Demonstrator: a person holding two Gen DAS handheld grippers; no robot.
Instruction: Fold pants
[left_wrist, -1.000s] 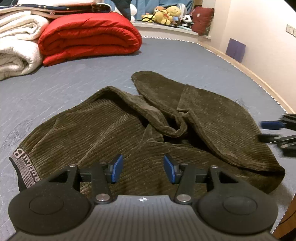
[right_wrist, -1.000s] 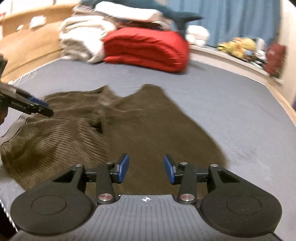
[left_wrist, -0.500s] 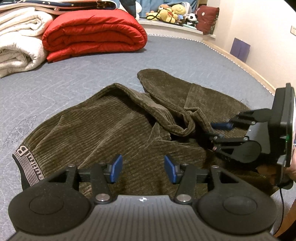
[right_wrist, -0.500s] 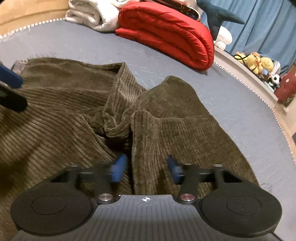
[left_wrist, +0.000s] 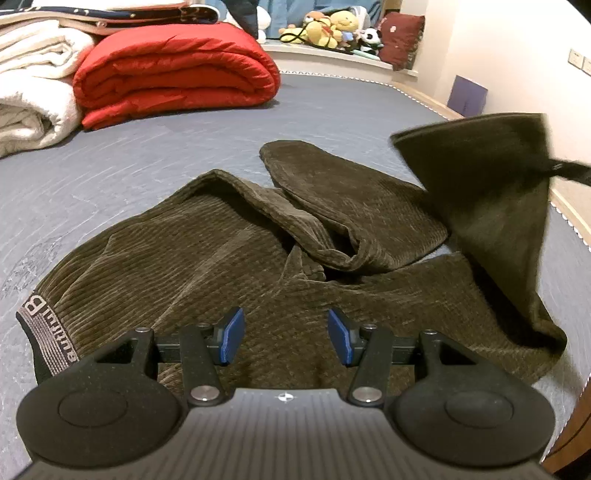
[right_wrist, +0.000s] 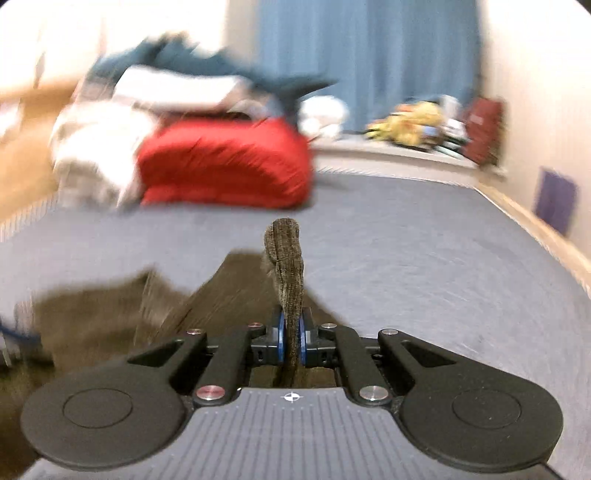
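Note:
Dark olive corduroy pants (left_wrist: 207, 266) lie crumpled on the grey bed (left_wrist: 147, 155), waistband with a lettered grey band (left_wrist: 44, 332) at the left. My left gripper (left_wrist: 286, 341) is open and empty, hovering just above the near part of the pants. My right gripper (right_wrist: 291, 341) is shut on a fold of the pants (right_wrist: 286, 254), which sticks up between its fingers. In the left wrist view that leg (left_wrist: 491, 192) hangs lifted at the right, held by the right gripper's fingers (left_wrist: 569, 171).
A folded red quilt (left_wrist: 173, 74) and white blankets (left_wrist: 33, 99) sit at the far left of the bed. Stuffed toys (left_wrist: 332, 26) line a ledge at the back. The wall (left_wrist: 517, 55) and the bed's edge run along the right.
My right gripper has shut on a pant leg and lifted it up and to the right. The right view has swung and blurred. My left gripper has stayed open in place.

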